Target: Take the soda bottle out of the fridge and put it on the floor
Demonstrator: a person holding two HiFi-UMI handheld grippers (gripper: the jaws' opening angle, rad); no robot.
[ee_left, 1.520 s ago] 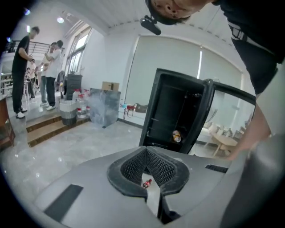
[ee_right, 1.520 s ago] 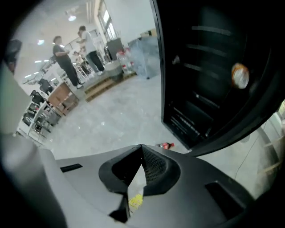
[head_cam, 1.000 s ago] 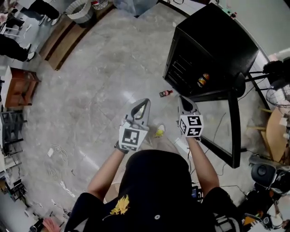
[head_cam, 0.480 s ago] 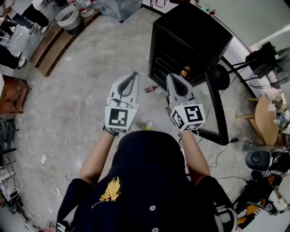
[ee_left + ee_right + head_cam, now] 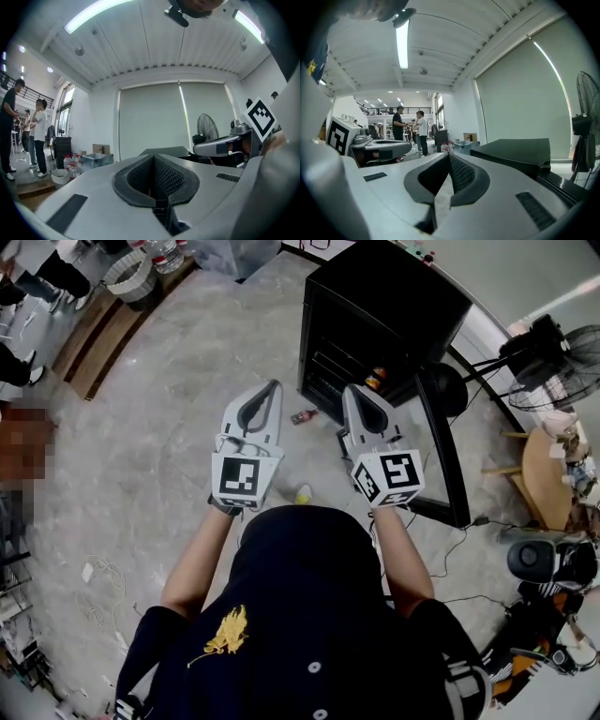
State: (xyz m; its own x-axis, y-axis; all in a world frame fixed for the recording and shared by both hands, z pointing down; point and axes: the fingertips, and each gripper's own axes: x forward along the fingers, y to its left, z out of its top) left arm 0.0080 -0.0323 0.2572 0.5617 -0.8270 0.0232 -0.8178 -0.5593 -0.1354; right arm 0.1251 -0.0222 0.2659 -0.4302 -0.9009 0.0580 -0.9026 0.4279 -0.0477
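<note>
The black fridge (image 5: 384,306) stands ahead with its door (image 5: 441,451) swung open to the right. An orange bottle (image 5: 375,381) shows on a shelf inside. A small dark bottle with a red cap (image 5: 302,416) lies on the floor just in front of the fridge. My left gripper (image 5: 270,388) and right gripper (image 5: 354,394) are held side by side at chest height, pointing at the fridge, both shut and empty. The bottle on the floor shows between their tips. In the left gripper view the left gripper (image 5: 152,157) points level across the room. The right gripper (image 5: 448,154) does so too.
A standing fan (image 5: 553,348) and a round wooden table (image 5: 544,488) are right of the fridge door. Cables and a black device (image 5: 534,563) lie at the right. A yellow-tipped shoe (image 5: 303,494) is below. A waste basket (image 5: 131,276) and people (image 5: 37,136) are far left.
Both grippers have risen closer to my head and look larger. The fridge has shifted left and upward in the head view. The jaws have stayed shut.
</note>
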